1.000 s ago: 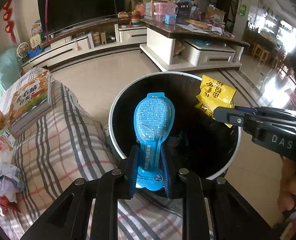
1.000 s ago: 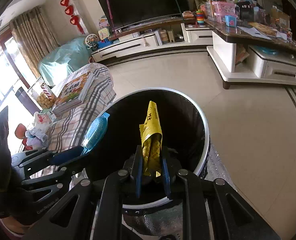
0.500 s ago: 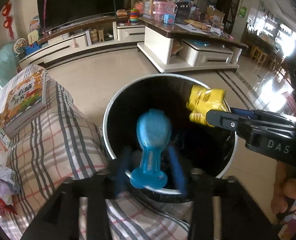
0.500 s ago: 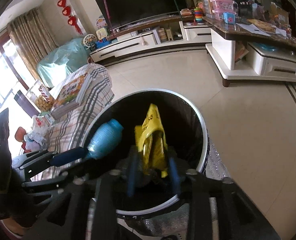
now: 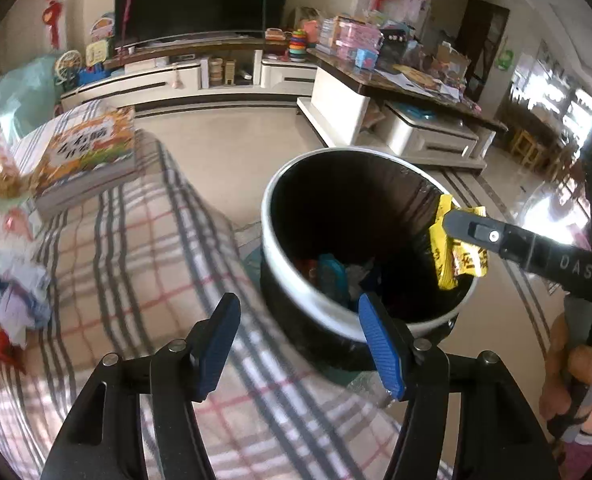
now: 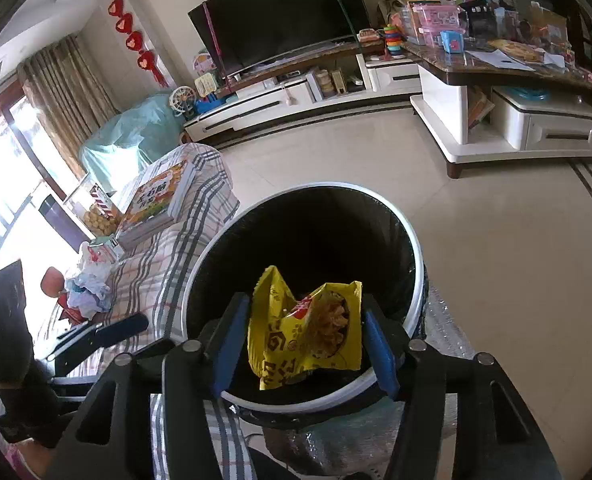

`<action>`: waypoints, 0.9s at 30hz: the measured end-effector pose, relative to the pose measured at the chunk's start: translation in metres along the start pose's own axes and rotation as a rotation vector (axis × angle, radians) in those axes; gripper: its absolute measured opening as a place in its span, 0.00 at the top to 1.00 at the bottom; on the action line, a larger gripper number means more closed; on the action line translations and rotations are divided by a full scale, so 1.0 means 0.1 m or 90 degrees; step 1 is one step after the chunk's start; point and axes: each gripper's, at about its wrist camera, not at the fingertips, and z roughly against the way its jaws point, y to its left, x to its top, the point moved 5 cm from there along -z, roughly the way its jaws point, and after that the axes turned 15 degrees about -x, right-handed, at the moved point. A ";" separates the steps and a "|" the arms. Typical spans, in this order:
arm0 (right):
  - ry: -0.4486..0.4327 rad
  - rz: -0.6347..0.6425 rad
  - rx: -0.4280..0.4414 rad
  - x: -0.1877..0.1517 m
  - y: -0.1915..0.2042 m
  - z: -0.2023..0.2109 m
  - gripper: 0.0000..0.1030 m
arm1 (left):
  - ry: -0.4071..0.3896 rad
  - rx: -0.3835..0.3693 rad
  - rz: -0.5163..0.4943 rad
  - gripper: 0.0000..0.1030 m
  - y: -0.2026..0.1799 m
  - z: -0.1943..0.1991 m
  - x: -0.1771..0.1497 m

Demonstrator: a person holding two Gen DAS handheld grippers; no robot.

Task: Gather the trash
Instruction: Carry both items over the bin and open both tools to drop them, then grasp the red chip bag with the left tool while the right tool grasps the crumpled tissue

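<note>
Hovering over the trash bin (image 6: 410,240), your right gripper (image 6: 302,340) spread wide around the yellow snack wrapper (image 6: 304,336); left gripper (image 5: 298,344) gaped empty; crumpled tissues (image 6: 89,286) remained beside it.

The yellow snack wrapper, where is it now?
The yellow snack wrapper sits between the open right claw's fingers, above the near rim of the trash bin.

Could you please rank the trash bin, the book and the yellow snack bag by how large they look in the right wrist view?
1. trash bin
2. yellow snack bag
3. book

The bag's nearness inflates it; bag versus book is unsure.
</note>
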 end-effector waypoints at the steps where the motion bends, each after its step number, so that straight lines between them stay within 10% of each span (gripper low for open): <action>1: -0.003 -0.002 -0.001 0.00 0.01 0.00 0.40 | -0.002 0.000 0.005 0.41 0.02 0.03 -0.03; 9: -0.016 0.006 -0.027 0.03 0.07 0.01 0.26 | -0.017 0.004 0.046 0.41 0.24 0.31 -0.31; 27: 0.008 0.014 0.098 -0.39 0.99 0.08 0.20 | -0.066 0.082 0.144 0.41 0.93 1.28 -1.03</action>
